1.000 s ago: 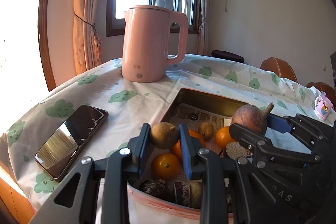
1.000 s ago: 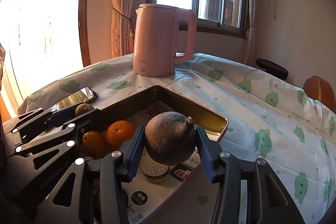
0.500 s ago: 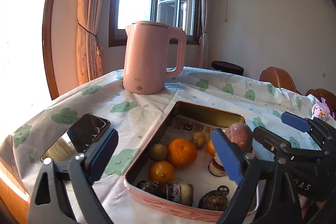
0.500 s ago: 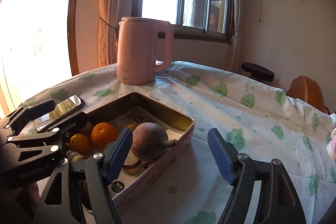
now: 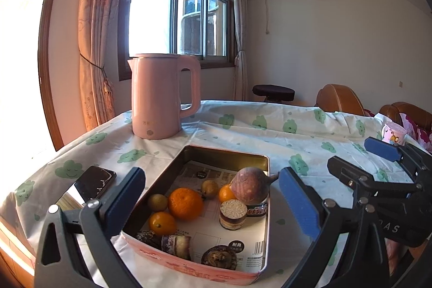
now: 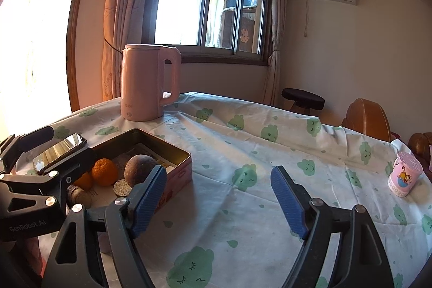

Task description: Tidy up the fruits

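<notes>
**Both fruits released into the tin**

Now that both pairs of jaws have just been opening, we hold nothing: the left gripper stands spread wide with only air between its blue pads, and the right gripper is parted too, over bare tablecloth. A second ago our left pads clamped a small brown fruit and our right pads a large reddish-brown fruit. Both now lie inside the pink tin, the big one at its right wall, leaning on a dark packet, the small one at its left wall beside the large orange. We judge this pair of placements done, and both hands are free for whatever fruit remains outside; none shows on the cloth.

On the left gripper's body, seen from the right camera, we read "GenRobot.AI". The tin's paper lining carries print too small to read. Farther off stand a phone, a cartoon-printed cup, and the pink kettle with a small mark we cannot make out.
</notes>
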Action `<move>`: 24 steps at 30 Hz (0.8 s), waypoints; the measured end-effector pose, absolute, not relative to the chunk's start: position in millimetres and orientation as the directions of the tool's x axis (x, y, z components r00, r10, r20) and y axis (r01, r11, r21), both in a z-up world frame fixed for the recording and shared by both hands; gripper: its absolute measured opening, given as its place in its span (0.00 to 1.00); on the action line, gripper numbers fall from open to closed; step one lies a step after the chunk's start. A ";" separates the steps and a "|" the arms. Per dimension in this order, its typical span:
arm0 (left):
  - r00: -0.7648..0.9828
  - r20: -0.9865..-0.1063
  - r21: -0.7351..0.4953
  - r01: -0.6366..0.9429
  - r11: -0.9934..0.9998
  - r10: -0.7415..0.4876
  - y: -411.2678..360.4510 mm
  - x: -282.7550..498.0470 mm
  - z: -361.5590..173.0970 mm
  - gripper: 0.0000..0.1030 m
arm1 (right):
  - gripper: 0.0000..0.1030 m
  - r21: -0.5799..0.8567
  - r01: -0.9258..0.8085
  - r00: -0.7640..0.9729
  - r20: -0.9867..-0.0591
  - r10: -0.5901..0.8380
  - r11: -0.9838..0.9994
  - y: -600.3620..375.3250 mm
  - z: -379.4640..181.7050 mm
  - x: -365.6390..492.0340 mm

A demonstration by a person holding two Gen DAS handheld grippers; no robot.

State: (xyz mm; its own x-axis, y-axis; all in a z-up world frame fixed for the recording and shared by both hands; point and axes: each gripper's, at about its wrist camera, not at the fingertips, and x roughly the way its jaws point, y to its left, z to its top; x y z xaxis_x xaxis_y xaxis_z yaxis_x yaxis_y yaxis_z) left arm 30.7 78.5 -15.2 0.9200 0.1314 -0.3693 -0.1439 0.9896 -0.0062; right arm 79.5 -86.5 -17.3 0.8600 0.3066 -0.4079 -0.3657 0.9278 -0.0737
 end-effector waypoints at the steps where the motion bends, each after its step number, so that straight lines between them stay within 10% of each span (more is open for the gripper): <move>1: 0.920 -0.369 -0.004 -0.143 0.990 0.131 77.2 30.7 -14.7 0.98 | 0.78 -0.071 -0.365 0.860 -0.407 0.307 0.928 -87.9 -17.0 78.7; 24: 0.921 -0.363 0.007 -0.148 0.989 0.141 70.7 28.1 -12.1 0.98 | 0.79 -0.046 -0.372 0.861 -0.389 0.327 0.927 -93.1 -13.4 72.9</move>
